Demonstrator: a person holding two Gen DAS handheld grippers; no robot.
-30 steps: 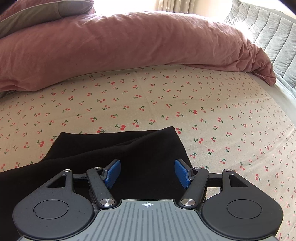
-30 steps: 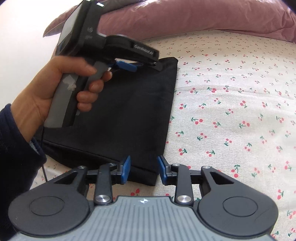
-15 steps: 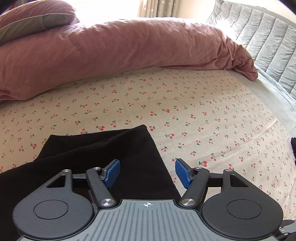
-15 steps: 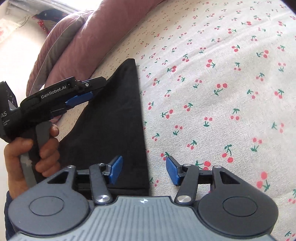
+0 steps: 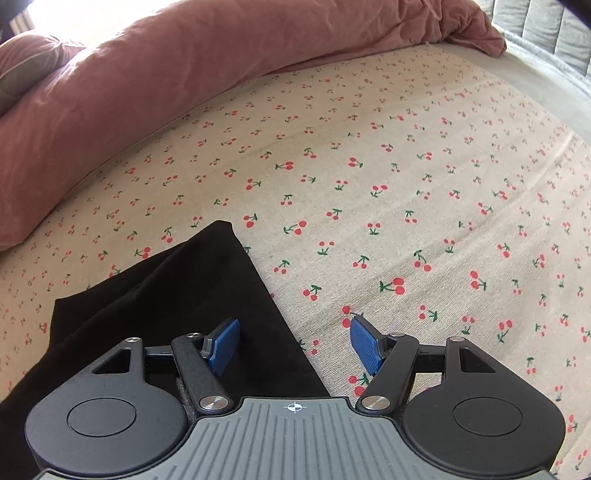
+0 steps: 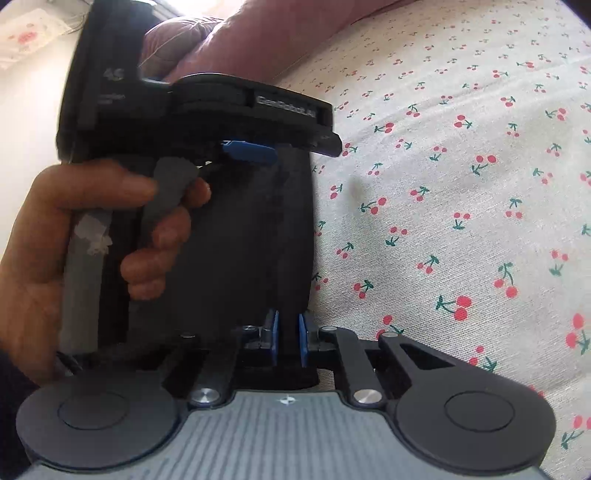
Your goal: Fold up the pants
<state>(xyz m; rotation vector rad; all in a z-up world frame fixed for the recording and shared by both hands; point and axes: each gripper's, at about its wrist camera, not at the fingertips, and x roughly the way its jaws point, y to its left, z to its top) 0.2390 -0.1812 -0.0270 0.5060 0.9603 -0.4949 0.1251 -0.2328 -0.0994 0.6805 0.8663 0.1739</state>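
- Bed (image 5: 388, 155): I see a cream sheet printed with red cherries filling both views; it carries everything below.
- Duvet (image 5: 155, 74): dusty pink, bunched in a long roll along the far side of the bed; in my right wrist view a part of it shows at the top behind the left tool.
- Headboard (image 5: 535, 33): grey, quilted, at the top right corner of my left wrist view.
- Pillow (image 5: 26, 70): pink with a grey band, at the far left edge, touching the duvet.
- Pants (image 5: 177, 295): black, folded flat on the sheet at the near left of the bed; one corner points away toward the duvet and a straight edge runs down toward my left tool.
- Left hand (image 6: 74, 240): wrapped round the grey handle of its tool, forefinger on the trigger, dark sleeve at the wrist.
- Left hand-held gripper (image 5: 293, 345): blue pads spread wide, nothing pinched; the left pad hangs over the pants, the right pad over bare sheet, the pants edge between them.
- Right hand-held gripper (image 6: 287, 338): pads pressed close together, pinching the near edge of the pants, dark cloth showing in the narrow slit.
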